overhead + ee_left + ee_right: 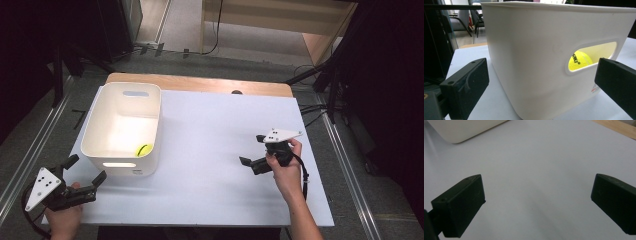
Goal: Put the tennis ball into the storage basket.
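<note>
The yellow felt tennis ball (144, 149) lies in the white plastic bin (95, 125) at its near right corner. Both left tongs (86, 176) and right tongs (253, 150) gape wide, empty. Approach the bin squarely by its handle slot.

White table sheet (210, 150) — wooden edge (200, 82) behind.

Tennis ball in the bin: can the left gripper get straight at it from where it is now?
Probably not. The left gripper faces the white bin from outside, and the bin's wall stands between it and the tennis ball, seen through the handle slot. It would likely have to go over the rim.
</note>
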`<action>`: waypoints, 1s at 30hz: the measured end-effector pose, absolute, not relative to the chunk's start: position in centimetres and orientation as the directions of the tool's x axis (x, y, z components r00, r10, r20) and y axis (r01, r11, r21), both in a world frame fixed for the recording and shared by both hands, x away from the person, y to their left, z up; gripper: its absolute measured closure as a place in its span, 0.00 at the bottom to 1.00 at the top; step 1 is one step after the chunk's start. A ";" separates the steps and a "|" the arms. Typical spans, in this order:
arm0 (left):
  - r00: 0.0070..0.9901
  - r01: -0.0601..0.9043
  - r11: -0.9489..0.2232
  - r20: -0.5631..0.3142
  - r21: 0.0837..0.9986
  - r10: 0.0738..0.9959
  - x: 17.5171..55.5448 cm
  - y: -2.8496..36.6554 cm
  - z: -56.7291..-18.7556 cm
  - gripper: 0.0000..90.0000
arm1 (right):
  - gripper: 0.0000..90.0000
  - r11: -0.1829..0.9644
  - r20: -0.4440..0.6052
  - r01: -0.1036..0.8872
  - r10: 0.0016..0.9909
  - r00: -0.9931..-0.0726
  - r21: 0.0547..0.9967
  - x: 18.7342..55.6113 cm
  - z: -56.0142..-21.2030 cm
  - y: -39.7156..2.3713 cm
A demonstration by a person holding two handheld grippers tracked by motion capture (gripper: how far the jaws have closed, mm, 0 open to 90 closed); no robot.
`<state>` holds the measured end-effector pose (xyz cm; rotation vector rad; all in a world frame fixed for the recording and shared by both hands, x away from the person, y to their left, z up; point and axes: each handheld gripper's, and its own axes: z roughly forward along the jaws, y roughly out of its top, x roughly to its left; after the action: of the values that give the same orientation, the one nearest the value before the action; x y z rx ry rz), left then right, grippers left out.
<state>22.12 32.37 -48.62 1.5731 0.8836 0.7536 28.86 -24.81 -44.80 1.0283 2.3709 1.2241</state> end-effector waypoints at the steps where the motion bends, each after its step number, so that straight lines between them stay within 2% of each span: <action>1: 0.515 0.142 -0.094 0.008 0.985 0.857 22.1 32.4 -48.6 0.00 | 0.00 0.382 0.076 0.467 0.705 -0.705 0.797 28.7 -44.9 -25.0; 30: 0.517 0.140 -0.104 0.017 0.985 0.856 22.1 32.3 -48.6 0.00 | 0.00 0.237 0.125 0.484 0.788 -0.603 0.842 23.9 -48.2 -31.2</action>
<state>22.12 32.25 -48.65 1.5813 0.8778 0.7594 23.93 -31.21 -48.24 1.1780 2.1897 1.3069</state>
